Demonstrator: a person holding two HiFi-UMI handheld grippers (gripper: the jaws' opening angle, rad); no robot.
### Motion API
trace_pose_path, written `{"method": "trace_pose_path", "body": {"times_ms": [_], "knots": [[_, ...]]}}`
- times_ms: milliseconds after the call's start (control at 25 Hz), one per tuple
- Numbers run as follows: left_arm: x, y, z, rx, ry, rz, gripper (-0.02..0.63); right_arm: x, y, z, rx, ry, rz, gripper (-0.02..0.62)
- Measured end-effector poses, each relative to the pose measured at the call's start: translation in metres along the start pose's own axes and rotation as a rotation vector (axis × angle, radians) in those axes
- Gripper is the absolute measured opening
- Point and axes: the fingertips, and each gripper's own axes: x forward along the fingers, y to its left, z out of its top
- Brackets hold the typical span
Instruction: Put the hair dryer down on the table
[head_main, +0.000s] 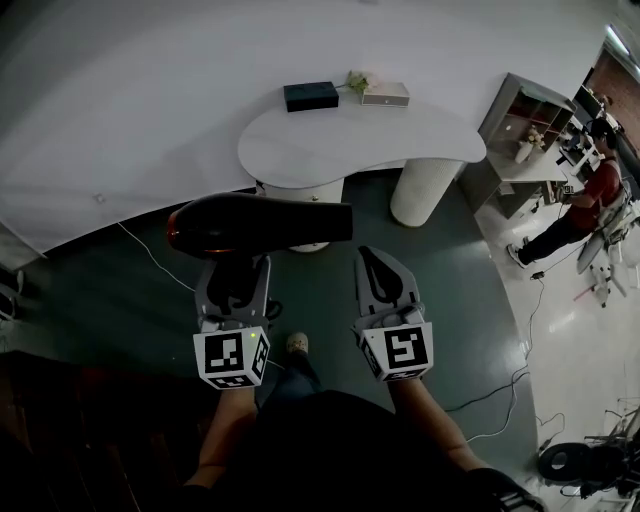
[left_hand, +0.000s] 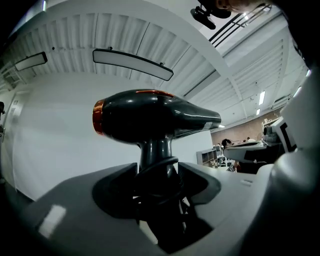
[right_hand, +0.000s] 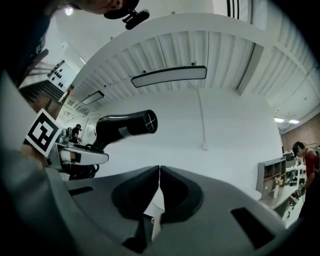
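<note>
Right now the black hair dryer (head_main: 255, 225) is up in the air and level, nozzle toward 3 o'clock, orange-rimmed rear toward 9. Your left gripper (head_main: 234, 272) clamps its handle, with the cord (left_hand: 159, 167) looped round it. The white curved table (head_main: 340, 150) lies beyond at 12 o'clock, well apart, carrying a black box (head_main: 310, 96) and a beige box (head_main: 385, 94) at its far edge. Dark green floor (head_main: 430, 270) lies below you. A shelf unit (head_main: 520, 115) stands at 2 o'clock and a seated person (head_main: 585, 205) at 3. Your right gripper (head_main: 370, 262) hangs near the left, jaws pressed together on nothing. Both grippers point toward 12.
</note>
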Motion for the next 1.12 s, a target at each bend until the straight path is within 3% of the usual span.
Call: {"method": "trace_pose_path", "body": {"times_ms": [520, 1120], "knots": [[0.186, 0.073, -0.01, -0.006, -0.018, -0.1, 0.262, 0.181, -0.053, -0.028, 0.019, 0.029, -0.044, 0.012], [0.293, 0.107, -0.027, -0.063, -0.008, -0.199, 0.262, 0.28, -0.084, -0.048, 0.029, 0.116, -0.103, 0.012]]}}
